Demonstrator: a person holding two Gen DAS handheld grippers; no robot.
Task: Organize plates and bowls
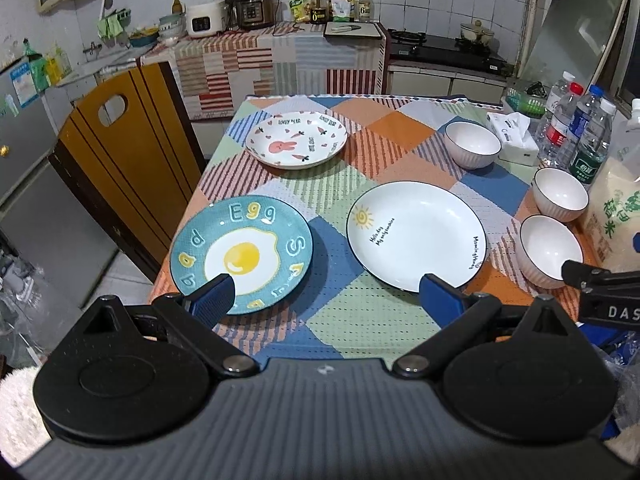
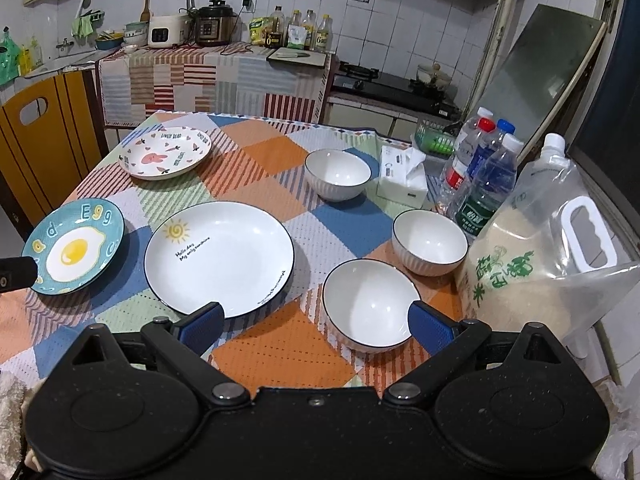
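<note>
Only the right view shows the rice jug's handle (image 2: 586,232); both hand-held grippers (image 1: 324,296) (image 2: 316,322) gape empty.

On the table (image 2: 260,148), the egg plate (image 2: 76,248) lies at the near left, the sun plate (image 2: 224,260) just right of it, and the rabbit plate (image 2: 166,158) behind both. Three bowls sit further right: the near bowl (image 2: 370,306), the middle bowl (image 2: 430,242) behind it, the far bowl (image 2: 338,174) beside a tissue box (image 2: 402,182)

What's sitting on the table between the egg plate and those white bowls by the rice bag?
The big white sun plate lies between the egg plate and the nearest bowls, clearest in the right wrist view.
</note>
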